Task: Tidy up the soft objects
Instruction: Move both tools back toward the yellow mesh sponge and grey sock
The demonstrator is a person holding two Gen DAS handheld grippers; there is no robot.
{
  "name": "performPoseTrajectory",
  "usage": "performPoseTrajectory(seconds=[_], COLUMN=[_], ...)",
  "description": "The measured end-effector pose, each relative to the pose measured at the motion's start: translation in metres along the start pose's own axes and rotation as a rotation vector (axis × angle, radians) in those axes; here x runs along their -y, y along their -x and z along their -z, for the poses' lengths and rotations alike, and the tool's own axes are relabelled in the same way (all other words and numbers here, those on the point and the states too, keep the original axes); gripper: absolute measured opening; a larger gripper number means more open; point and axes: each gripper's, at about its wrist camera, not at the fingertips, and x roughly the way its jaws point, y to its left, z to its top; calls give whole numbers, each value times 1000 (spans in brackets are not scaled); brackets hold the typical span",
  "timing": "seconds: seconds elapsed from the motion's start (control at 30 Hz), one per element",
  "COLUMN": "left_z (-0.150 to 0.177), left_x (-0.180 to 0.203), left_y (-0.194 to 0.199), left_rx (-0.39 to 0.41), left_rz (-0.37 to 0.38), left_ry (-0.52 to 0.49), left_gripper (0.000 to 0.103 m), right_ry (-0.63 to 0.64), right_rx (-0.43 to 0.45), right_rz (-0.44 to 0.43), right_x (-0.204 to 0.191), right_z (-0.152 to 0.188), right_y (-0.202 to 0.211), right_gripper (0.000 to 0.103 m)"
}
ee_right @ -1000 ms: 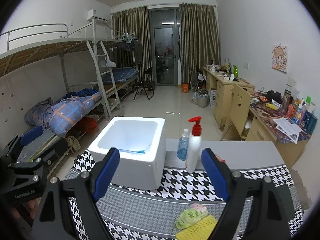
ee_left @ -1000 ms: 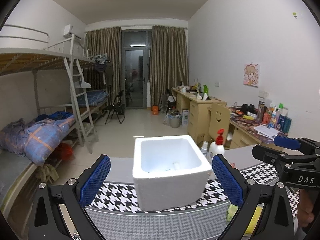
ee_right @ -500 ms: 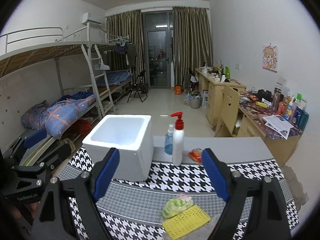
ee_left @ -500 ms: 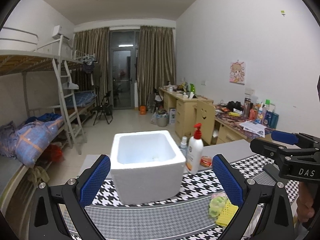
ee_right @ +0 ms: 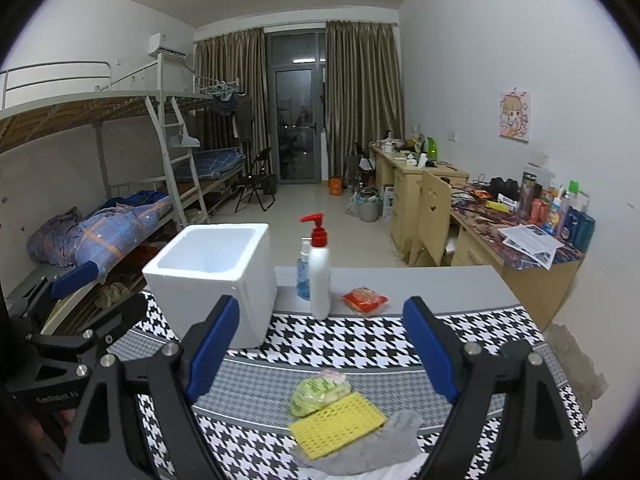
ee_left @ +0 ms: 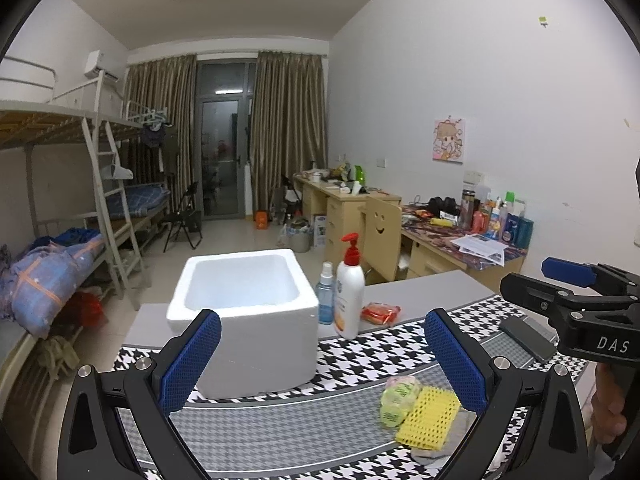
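- Standing with its jaws wide apart and nothing between them, the right gripper (ee_right: 320, 356) hangs over the near edge of the tabletop (ee_right: 400, 276), aimed down at a small heap of soft things.
- The left gripper (ee_left: 322, 356) is likewise spread and empty, well to the left of that heap and nearer the foam box (ee_left: 244, 312).
- The heap sits near the front, right of centre: a yellow mesh sponge (ee_right: 338, 424) lies on a grey sock (ee_right: 384, 444), with a pale green packet (ee_right: 316, 394) touching the sponge's far edge.
- I would judge the step to be the approach for a first pick. To do it well, take the top piece alone, the sponge or the packet, pinching across its narrow side so the sock beneath is not dragged along, then carry it left to the open box.
- The pump bottle (ee_right: 320, 272), the blue spray bottle (ee_right: 304, 272) and a red packet (ee_right: 365, 300) stand at the far side, just right of the box; keep the carry low and near to avoid them.
- The right view shows the sock's full spread; the left view shows only a corner of it, but looks down into the box's hollow and catches a dark flat object (ee_left: 528, 338) at the far right.
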Motion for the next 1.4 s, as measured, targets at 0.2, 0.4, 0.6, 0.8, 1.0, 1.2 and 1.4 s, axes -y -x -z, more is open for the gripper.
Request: performPoseTrajectory(seconds=[0.2,0.4,0.6,0.8,1.0,1.2,1.4], left_z=[10,19,30,43,53,63,74], left_x=[17,30,39,47,51,57,63], left_y=[-1,-7,-14,-25,-35,-41,-49], left_rx=[4,-14,-26,-59,-93,-112,-136], left_rz=[34,74,100,108,113,132,134], left_ry=[-18,-21,-14,-6,7,-21,-42], left_gripper=[102,102,102,102,102,102,102], right_ry=[-26,-39,-58,-77,-90,-113,-142], right_rx=[-1,-6,-15,-21,-46,-72,-95], right_rz=[38,79,96,113,121,139,132], right_x=[14,25,34,44,51,58,65], right_z=[12,25,37,51,64,77,86], right_y=[5,8,8,7,0,-8,-13], right_gripper=[87,87,87,87,87,87,87])
